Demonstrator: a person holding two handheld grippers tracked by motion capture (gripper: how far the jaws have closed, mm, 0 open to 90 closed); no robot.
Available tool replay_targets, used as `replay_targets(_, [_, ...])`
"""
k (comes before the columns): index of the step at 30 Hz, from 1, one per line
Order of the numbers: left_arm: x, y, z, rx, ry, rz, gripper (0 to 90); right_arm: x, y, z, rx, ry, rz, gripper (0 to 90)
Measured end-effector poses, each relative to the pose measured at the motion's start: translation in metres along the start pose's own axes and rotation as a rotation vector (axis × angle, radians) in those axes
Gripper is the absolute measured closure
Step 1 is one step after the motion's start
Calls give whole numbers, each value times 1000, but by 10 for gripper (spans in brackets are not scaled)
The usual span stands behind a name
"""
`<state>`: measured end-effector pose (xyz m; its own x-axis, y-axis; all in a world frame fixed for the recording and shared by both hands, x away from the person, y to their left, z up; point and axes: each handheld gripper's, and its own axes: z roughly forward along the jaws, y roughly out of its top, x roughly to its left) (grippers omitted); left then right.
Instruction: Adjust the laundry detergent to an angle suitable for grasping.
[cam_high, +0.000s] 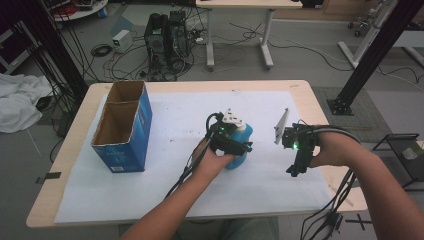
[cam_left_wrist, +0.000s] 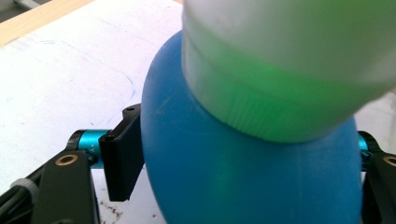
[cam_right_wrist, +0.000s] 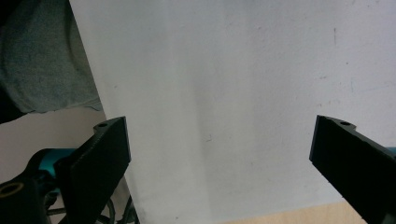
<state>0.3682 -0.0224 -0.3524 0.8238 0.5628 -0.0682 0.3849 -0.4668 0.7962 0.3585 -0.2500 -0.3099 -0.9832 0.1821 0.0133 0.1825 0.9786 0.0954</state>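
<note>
Left gripper (cam_high: 239, 148) sat near the middle of the table, its jaws set around the blue body of a bottle (cam_high: 239, 142). In the left gripper view the bottle (cam_left_wrist: 252, 168) bulged between the two black jaws, the left pad (cam_left_wrist: 122, 156) lying right against the blue wall at 9 o'clock; the other pad was hidden behind the bottle at 3 o'clock, so a full squeeze from both sides could not be confirmed there. The white cap (cam_left_wrist: 289, 60) rose at 12 o'clock, washed with a green glow. From the high view the left hand (cam_high: 216, 159) wrapped the tool from 7 o'clock of the bottle, and the jaws looked clamped on it.

Right gripper (cam_high: 296, 169) hung at 3 o'clock of the bottle, well apart from it, pointing down at the white paper sheet (cam_high: 165, 150). In the right gripper view its jaws stood wide, with bare paper (cam_right_wrist: 224, 102) between them and the wooden table edge (cam_right_wrist: 289, 217) at 5 o'clock. The right hand (cam_high: 330, 150) held it from the 3 o'clock side.

At 9 o'clock of the bottle, well apart, a blue cardboard box (cam_high: 125, 127) stood open-topped on the sheet. The table (cam_high: 310, 95) showed its pale wood rim around the paper.
</note>
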Motion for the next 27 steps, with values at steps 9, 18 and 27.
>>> replay_targets(9, [-4, 0, -1, 1, 30, 25, 319, 1, -1, 2, 5, 0, 6, 41])
replay_targets(18, [-12, 0, 3, -13, 94, 67, 388, -1, -1, 2, 3, 3, -10, 41])
replay_targets(27, [-9, -2, 2, -23, 96, 67, 425, -2, -1, 3, 4, 1, -9, 41])
